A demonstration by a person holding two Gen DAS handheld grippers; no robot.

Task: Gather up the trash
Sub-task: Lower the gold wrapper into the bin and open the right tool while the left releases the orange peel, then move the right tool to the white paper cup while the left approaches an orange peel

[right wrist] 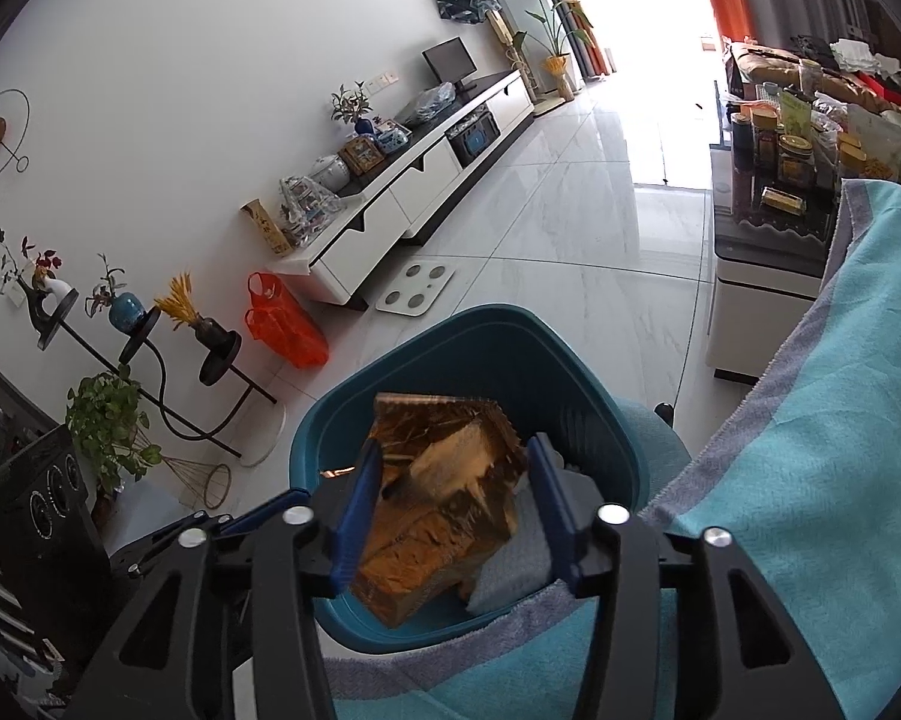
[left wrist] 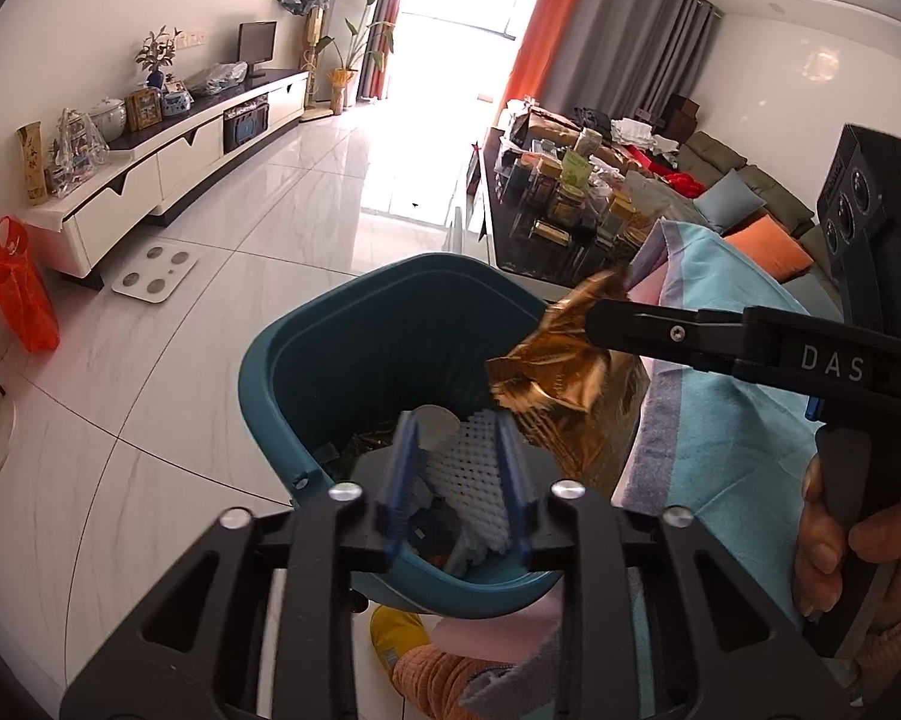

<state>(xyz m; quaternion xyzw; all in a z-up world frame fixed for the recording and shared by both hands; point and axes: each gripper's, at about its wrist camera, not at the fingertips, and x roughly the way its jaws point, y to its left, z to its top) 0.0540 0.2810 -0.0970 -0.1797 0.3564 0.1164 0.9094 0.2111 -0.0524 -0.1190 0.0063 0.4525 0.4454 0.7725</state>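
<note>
Both tongs hang over the teal plastic waste bin [left wrist: 282, 384]. Left gripper [left wrist: 457, 474] has its blue pads spread apart, nothing pinched, with white foam netting [left wrist: 468, 468] lying in the bin below. Right gripper [right wrist: 450, 516] stands spread too; the crumpled gold foil wrapper [right wrist: 444, 498] sits loose between its jaws above the bin, beside the turquoise towel [right wrist: 810, 420].

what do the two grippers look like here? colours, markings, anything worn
Both are black plastic frames with cut-out linkage arms and silver round-head pins at the pivots, and blue pads line the fingers. The left gripper and right gripper look the same build. The right one, seen side-on from the left wrist camera, carries white "DAS" lettering, a pistol-style handle and a black camera block with a small green light. The cuff at its hand looks pinkish knit.
</note>
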